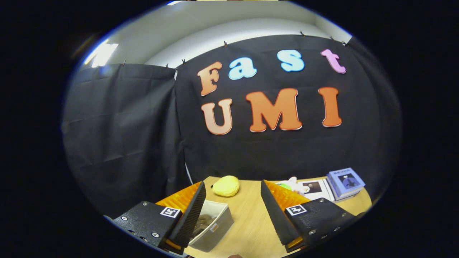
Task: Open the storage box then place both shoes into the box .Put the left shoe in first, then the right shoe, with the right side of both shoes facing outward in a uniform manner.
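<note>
I held the gripper (233,211) wide open and empty above the worktop (251,222), judging the storage box (211,225) light, rigid, best gripped by its rim.

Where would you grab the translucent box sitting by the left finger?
Probably the box's upper rim on the long wall facing the table's middle, coming from above with one finger inside and one outside. It looks open-topped with thin upright walls, and something brown lies inside, so stay near the rim. The gripper is open and holds nothing.
</note>
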Demonstrator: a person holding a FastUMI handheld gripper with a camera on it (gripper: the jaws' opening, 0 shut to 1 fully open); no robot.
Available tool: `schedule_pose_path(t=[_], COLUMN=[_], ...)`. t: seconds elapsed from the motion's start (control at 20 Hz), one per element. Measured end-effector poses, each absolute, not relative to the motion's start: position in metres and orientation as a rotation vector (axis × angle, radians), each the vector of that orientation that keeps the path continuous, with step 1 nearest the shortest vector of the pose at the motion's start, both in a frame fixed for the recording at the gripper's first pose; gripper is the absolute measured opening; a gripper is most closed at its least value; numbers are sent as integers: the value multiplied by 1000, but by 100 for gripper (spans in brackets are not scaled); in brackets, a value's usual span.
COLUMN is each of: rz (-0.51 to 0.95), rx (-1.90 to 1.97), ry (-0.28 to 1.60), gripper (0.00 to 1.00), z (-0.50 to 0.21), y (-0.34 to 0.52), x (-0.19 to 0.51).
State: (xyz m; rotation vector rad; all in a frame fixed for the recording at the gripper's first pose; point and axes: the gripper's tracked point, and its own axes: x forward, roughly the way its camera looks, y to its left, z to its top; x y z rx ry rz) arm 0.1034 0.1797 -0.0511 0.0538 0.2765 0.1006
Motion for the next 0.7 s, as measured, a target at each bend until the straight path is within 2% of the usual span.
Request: schedule_pose_path(t=[0.7], rz=[-40], rx=[-104], ry=[-12], gripper=[96], z=[46], y=[56], x=[49])
